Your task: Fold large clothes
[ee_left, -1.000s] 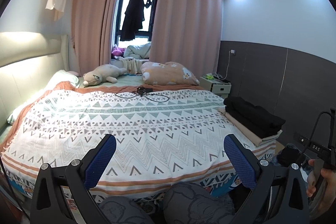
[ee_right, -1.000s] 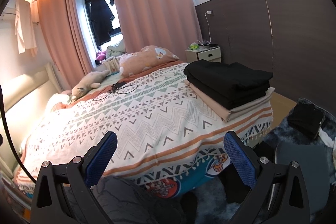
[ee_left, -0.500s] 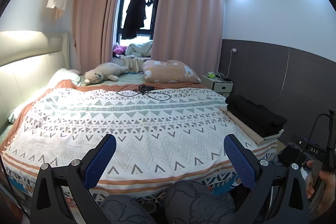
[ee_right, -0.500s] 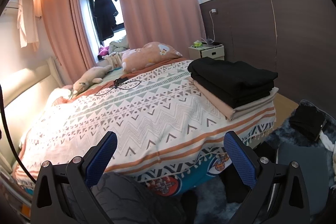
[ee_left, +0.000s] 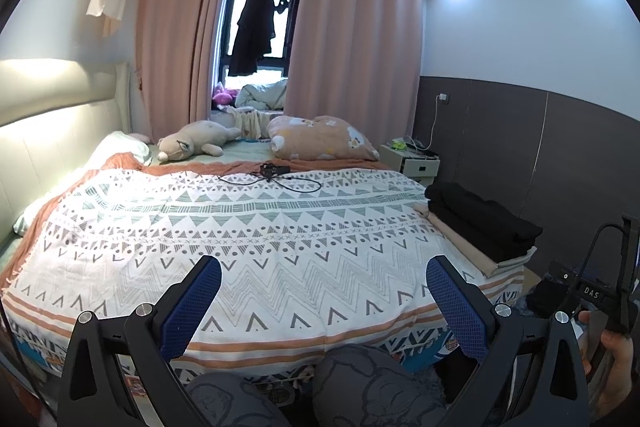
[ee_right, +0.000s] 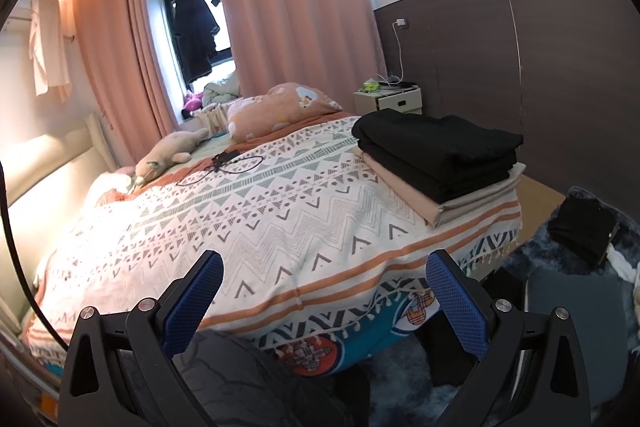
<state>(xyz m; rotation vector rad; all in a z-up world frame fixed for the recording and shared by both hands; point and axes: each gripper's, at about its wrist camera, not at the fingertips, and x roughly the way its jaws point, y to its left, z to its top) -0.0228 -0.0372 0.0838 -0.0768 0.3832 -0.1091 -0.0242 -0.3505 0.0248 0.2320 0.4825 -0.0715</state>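
A stack of folded clothes, black garments (ee_right: 436, 151) on a beige one (ee_right: 404, 193), lies at the bed's near right corner; the left wrist view shows the black folded garments (ee_left: 480, 219) at the right. My left gripper (ee_left: 322, 301) hangs open above the bed's foot edge, holding nothing. My right gripper (ee_right: 324, 301) is open too, empty, over the same edge. Both are well short of the stack. A dark garment (ee_right: 582, 229) lies on the floor to the right.
The patterned bedspread (ee_left: 240, 227) covers the bed. A black cable and device (ee_left: 272, 175), a plush toy (ee_left: 192, 145) and a pink pillow (ee_left: 320, 139) lie at the far end. A nightstand (ee_right: 394, 99) stands by the wall. The person's knees (ee_left: 360, 383) show below.
Both views have risen and tilted slightly, so the bed sits lower in frame. The grippers stay open and nothing on the bed has moved.
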